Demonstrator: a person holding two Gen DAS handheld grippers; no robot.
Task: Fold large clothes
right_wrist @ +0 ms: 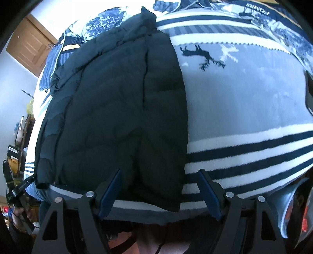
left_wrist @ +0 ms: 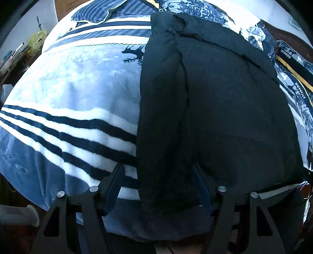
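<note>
A large black quilted jacket (left_wrist: 215,97) lies flat, folded lengthwise, on a blue and white striped blanket (left_wrist: 68,88) on a bed. It also shows in the right wrist view (right_wrist: 117,101). My left gripper (left_wrist: 158,172) is open, its fingers either side of the jacket's near left hem, holding nothing. My right gripper (right_wrist: 160,175) is open over the jacket's near right hem corner, holding nothing. Part of the left gripper shows at the left edge of the right wrist view (right_wrist: 17,191).
The blanket (right_wrist: 244,97) has a deer print and dark stripes. Patterned pillows (left_wrist: 205,9) and bedding (left_wrist: 293,84) lie at the far end. A wooden door (right_wrist: 29,48) and a cluttered shelf (left_wrist: 17,52) stand beside the bed.
</note>
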